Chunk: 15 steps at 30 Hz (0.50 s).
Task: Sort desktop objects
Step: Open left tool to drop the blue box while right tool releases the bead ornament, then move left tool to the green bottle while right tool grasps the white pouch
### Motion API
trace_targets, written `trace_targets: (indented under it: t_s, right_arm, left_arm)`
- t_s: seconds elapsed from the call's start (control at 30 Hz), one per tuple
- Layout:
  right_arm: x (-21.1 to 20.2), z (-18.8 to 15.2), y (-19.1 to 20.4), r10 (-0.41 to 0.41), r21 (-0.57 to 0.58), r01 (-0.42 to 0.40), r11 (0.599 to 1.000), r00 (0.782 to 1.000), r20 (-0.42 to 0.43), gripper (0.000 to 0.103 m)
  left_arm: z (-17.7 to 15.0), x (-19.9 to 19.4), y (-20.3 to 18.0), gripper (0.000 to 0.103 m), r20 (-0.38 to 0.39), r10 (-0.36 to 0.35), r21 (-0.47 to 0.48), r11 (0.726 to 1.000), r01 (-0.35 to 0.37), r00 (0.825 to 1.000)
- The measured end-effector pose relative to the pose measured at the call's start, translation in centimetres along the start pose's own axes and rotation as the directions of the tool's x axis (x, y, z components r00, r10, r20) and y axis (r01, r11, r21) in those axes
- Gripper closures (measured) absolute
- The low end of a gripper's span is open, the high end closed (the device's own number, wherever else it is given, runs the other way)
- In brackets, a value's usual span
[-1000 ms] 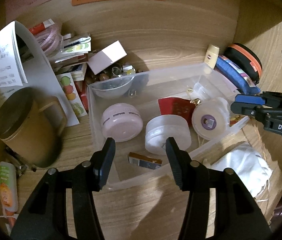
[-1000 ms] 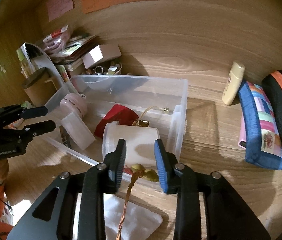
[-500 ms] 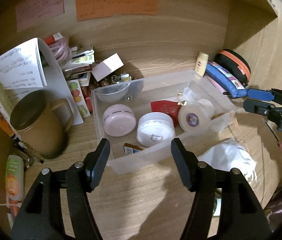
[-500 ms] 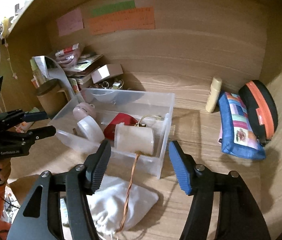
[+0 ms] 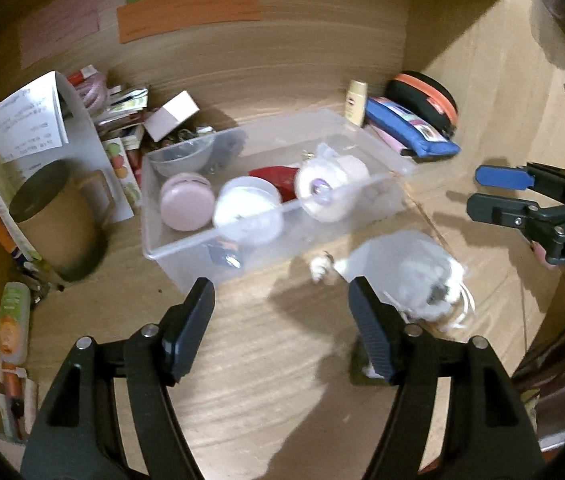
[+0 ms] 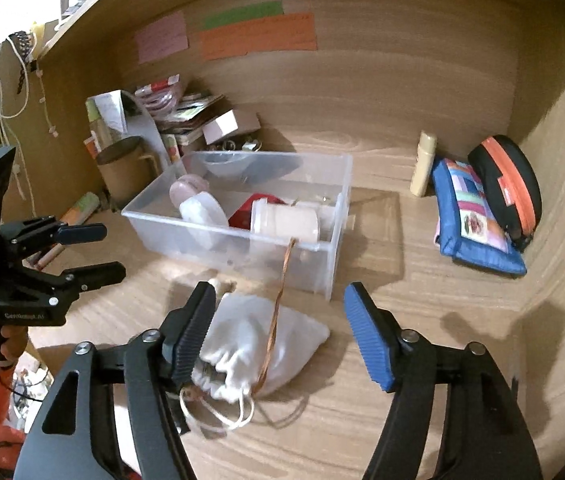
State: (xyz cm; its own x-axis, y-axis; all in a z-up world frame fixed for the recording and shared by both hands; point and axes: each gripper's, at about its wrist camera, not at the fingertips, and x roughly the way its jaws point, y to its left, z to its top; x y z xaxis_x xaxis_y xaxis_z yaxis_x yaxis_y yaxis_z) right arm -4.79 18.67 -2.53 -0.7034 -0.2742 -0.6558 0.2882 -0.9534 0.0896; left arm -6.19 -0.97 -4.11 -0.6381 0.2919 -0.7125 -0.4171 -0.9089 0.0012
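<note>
wooden bench (image 6: 422, 320) inside a desk alcove, both grippers held above it, nothing in either. left gripper (image 5: 281, 320) jaws spread wide, released; right gripper (image 6: 278, 332) jaws likewise wide apart, gripping nothing.

clutter around: brown mug (image 5: 56, 220) w/ handle at far left, papers and booklets (image 5: 22, 128) leaning behind it, small white box (image 5: 170, 120) on a heap of packets in the back corner. sticky notes, orange (image 6: 258, 36), green and pink, on the back wall. at right: cream tube (image 6: 422, 164) upright against the wall, blue patchwork pouch (image 6: 474, 216) just beside it, black case w/ orange zip (image 6: 506, 188) leaning on the pouch.

centre: clear plastic bin (image 6: 322, 256), long axis running left-right across the bench. inside it, a pink round jar (image 5: 186, 206) at the left end, white round jar (image 5: 248, 210) next to it tilted on edge, red item (image 5: 276, 178) behind, and a cylindrical white container (image 6: 286, 220) lying on its side at the right end, its axis along the bin's length. clear bowl (image 5: 182, 156) in the bin's back left corner.

white drawstring pouch (image 6: 258, 344) lies on the bench in front of the bin, near its right end, mouth and cords pointing toward the cameras. thin brown cord (image 6: 278, 312) runs from the bin's front rim down over the pouch. pouch sits between the right gripper's jaws in that view, not touched; blurred in left view.
</note>
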Motion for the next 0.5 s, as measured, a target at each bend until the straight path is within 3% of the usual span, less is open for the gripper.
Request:
trace_targets:
  t_s: [0.4,0.5]
  right_arm:
    - [1.6,-3.3,1.0,0.042,-0.02,-0.044,0.999,0.996,-0.075,0.032]
    - [2.3,-3.9,1.0,0.048,-0.015,-0.05,0.999,0.994,-0.094,0.032]
  left_arm:
    - [-2.9,-0.4,-4.2,0.033,-0.039,-0.062,0.07,0.995,0.065,0.997]
    - [-3.9,0.2,-4.9,0.031,-0.058,-0.047,0.099,0.994,0.053,0.997]
